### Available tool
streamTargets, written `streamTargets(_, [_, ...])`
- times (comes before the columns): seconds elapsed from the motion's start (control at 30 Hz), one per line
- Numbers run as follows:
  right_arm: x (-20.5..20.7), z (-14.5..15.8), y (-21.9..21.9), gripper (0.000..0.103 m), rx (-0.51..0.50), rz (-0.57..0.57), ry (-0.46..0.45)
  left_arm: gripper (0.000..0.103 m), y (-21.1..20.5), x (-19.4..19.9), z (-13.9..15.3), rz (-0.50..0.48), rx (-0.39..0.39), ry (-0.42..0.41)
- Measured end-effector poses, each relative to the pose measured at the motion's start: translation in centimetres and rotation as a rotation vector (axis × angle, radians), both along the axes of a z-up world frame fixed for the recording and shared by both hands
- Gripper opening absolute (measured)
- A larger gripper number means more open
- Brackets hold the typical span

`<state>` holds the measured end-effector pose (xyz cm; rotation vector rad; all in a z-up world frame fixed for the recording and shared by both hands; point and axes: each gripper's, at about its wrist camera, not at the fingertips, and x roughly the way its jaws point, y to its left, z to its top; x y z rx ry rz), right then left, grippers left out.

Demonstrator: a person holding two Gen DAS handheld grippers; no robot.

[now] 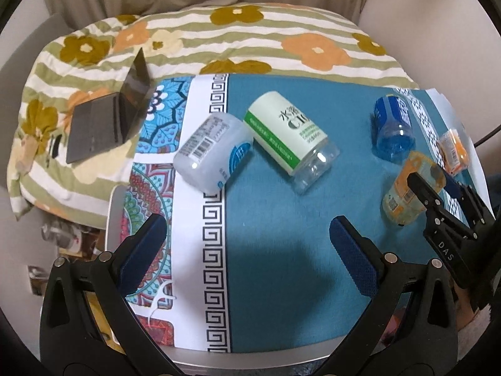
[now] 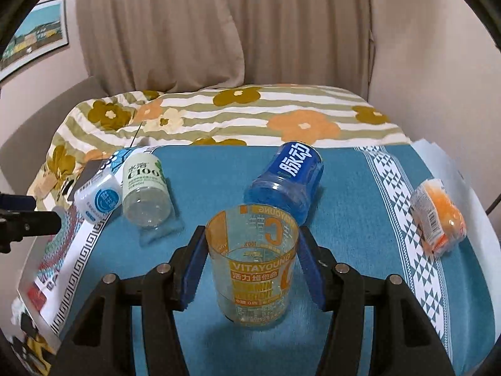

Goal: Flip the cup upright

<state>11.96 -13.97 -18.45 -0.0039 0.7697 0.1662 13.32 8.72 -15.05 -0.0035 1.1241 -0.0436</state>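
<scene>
A clear cup with orange VITAYOUNG print [image 2: 253, 263] stands upright on the blue cloth, open end up. My right gripper [image 2: 250, 266] has a blue pad on each side of it, close to its walls; I cannot tell if they touch. In the left wrist view the same cup [image 1: 410, 188] sits at the right with the right gripper [image 1: 438, 200] around it. My left gripper [image 1: 247, 250] is open and empty above the blue cloth [image 1: 281, 219] near the front edge.
Other cut-bottle cups lie on their sides: a white one [image 1: 213, 150], a green-labelled one [image 1: 291, 134], a blue one [image 1: 393, 125] and a small orange one [image 2: 438, 216] at the right. A laptop [image 1: 109, 116] sits on the flowered quilt [image 1: 219, 40].
</scene>
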Motion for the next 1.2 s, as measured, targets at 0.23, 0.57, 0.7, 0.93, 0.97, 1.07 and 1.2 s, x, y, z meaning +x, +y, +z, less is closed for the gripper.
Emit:
streamTargets(0.23, [-1.8,-0.2,0.7,0.053,-0.076,0.049,-0.011,0.103,-0.5,-0.8,-0.8,-0.018,-0.004,0.014])
streamTargets(0.57, [-2.5,-0.4,0.7,0.055,-0.075,0.047,0.001,0.103,-0.6,-1.5,-0.7,-0.011,-0.013,0.009])
streamTargets(0.7, [-2.4,-0.2,0.4,0.059,-0.061,0.048,0.021,0.103,-1.0,-2.0,-0.3,0.009,-0.002,0.001])
streamTargets(0.93, [-3.2,1.2,-1.1,0.100,-0.010,0.092,0.029,0.103,-2.8,-4.2,1.5,0.055,-0.009,-0.033])
streamTargets(0.97, [-3.2,1.6,-1.4,0.102,-0.001,0.097,0.035,0.103,-3.1,-4.5,1.9,0.059,-0.010,-0.042])
streamTargets(1.07, [-4.0,3.5,-2.6,0.102,0.009,0.100,0.047,0.103,-4.1,-5.7,3.7,0.071,-0.018,-0.076])
streamTargets(1.2, [-5.2,6.8,-4.5,0.102,0.021,0.111,0.063,0.103,-6.0,-7.5,6.4,0.074,-0.036,-0.128])
